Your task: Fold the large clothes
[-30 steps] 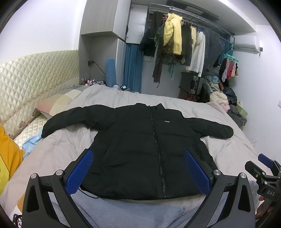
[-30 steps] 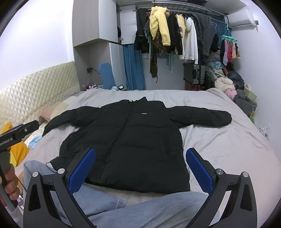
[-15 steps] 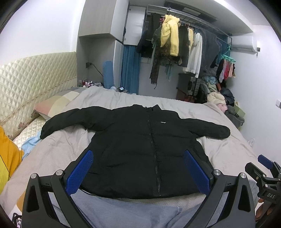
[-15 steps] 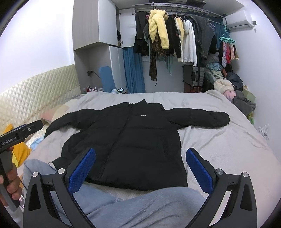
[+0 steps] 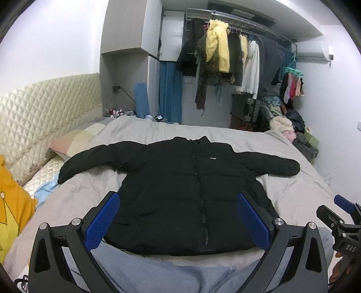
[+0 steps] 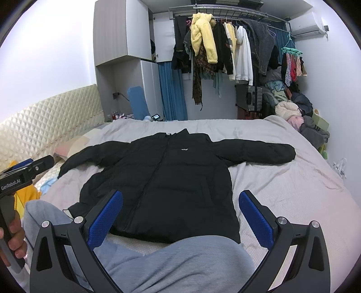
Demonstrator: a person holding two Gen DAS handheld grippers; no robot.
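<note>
Bedroom: grey bed (image 6: 282, 187), crowded clothes rack (image 6: 225, 45) behind.
Jacket: black puffer jacket (image 6: 167, 180) flat on bed, front up, sleeves spread.
Handling: soft, bulky, likely slippery; you should pinch cuff or hem.
Tools: left tool (image 5: 178, 222), right tool (image 6: 180, 218) both released, gripping nothing.

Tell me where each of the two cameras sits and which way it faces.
Left wrist: sits behind the open left gripper, faces across the bed at the black jacket; the person's grey-trousered leg and the right gripper show.
Right wrist: sits behind the open right gripper, faces the same jacket from further right; the leg, the left hand and left gripper show.
Shared: jacket, bed, clothes rail.
</note>
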